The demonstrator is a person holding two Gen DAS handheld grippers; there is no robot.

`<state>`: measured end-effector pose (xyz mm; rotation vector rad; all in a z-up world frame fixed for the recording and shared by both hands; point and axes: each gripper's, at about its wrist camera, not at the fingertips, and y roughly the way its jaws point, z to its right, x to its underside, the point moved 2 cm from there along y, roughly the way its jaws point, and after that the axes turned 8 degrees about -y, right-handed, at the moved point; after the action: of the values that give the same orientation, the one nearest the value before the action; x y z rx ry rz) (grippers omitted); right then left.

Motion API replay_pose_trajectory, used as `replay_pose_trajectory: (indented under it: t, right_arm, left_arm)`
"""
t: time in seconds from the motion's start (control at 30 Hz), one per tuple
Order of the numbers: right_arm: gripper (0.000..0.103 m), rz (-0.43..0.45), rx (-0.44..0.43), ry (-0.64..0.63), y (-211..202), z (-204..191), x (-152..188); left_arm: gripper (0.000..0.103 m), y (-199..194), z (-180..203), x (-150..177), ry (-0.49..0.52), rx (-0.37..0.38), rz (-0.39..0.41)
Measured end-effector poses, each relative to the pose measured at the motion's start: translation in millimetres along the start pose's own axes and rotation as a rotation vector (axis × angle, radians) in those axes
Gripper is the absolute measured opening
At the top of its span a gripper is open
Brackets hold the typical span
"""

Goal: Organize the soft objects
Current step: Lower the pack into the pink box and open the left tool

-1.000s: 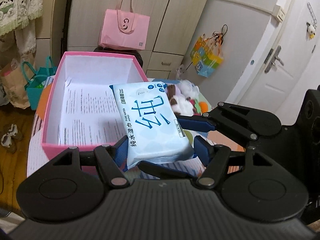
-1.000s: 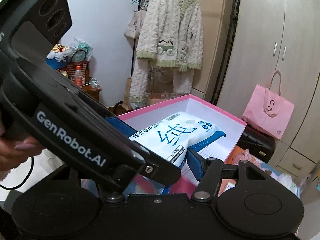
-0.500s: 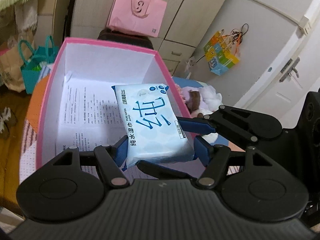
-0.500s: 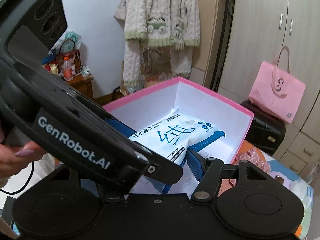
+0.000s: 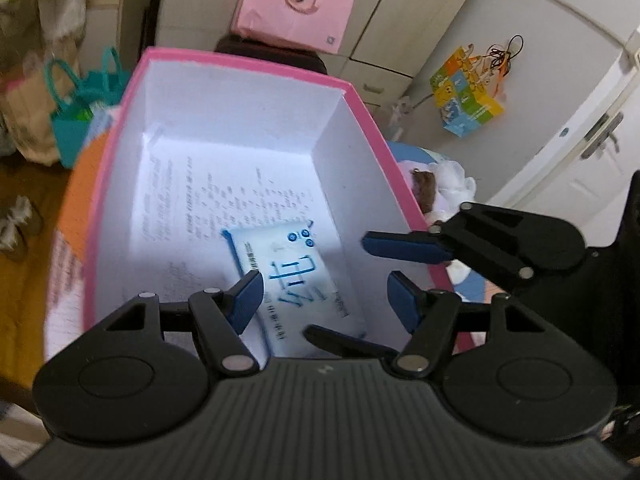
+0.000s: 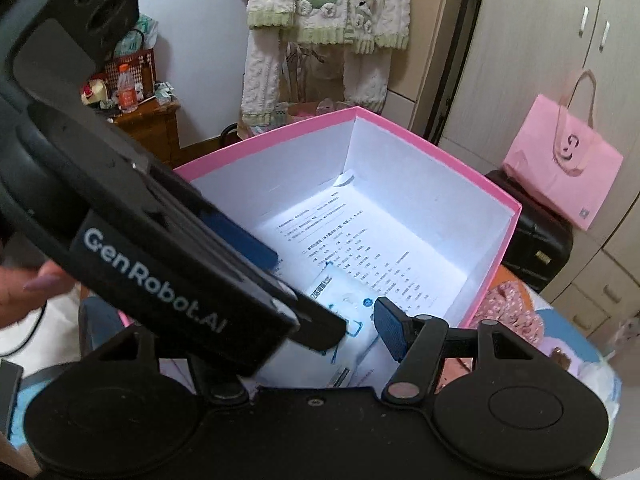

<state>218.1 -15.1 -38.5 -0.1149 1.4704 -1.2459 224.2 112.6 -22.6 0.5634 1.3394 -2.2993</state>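
A light blue pack of wet wipes (image 5: pixel 304 280) lies flat and blurred on the printed sheet lining the floor of the pink box (image 5: pixel 248 60). My left gripper (image 5: pixel 324 300) hovers open above it, and its blue pads stand clear of the pack's edges. My right gripper (image 5: pixel 338 284) reaches in from the right, also open, one blue finger (image 5: pixel 404 246) over the box's right wall. In the right wrist view the pack (image 6: pixel 344 300) shows below my right finger (image 6: pixel 390 328). The left gripper's body hides the other finger there.
Plush toys (image 5: pixel 444 184) lie right of the box on the table. A pink tote bag (image 6: pixel 560 160) sits on a black case (image 6: pixel 532 240) by the wardrobe. A teal bag (image 5: pixel 80 120) stands on the floor at left. A hand (image 6: pixel 24 284) holds the left gripper.
Both grippers carried the wipes pack over the pink box. The pack has left the fingers and now lies lower, on the box floor. Both grippers moved forward and tilted down.
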Motion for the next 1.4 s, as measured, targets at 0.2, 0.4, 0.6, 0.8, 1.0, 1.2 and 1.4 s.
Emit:
replay_pose_trajectory:
  t: [0.2,0.4,0.6,0.8,1.0,1.2,1.4]
  right_arm:
    - [0.070,0.003,0.011,-0.016,-10.4,-7.5,3.8]
    - [0.070,0.037,0.026,-0.010,-29.4,-8.0,6.4]
    - [0.070,0.070,0.033,0.000,-56.1,-9.0,12.1]
    - [0.070,0.102,0.041,0.003,-82.5,-9.7,21.0]
    - [0.070,0.137,0.066,0.015,-111.7,-4.9,36.1]
    - [0.070,0.174,0.134,0.052,-147.4,11.0,63.3]
    - [0.071,0.246,0.191,0.149,-185.0,30.8,100.7]
  left_arm:
    - [0.067,-20.5,9.7,7.8,0.064,-0.014,0.030]
    - [0.068,-42.7,23.0,15.9,0.107,-0.033,0.056]
    - [0.069,-67.3,40.2,26.5,0.137,-0.045,0.089]
    - [0.069,-85.6,62.1,40.8,0.182,-0.052,0.104]
    - [0.070,-99.9,85.3,53.2,0.227,-0.049,0.123]
    - [0.070,-108.9,111.7,66.1,0.277,-0.041,0.139]
    - [0.070,-98.1,134.5,83.8,0.324,0.020,0.106]
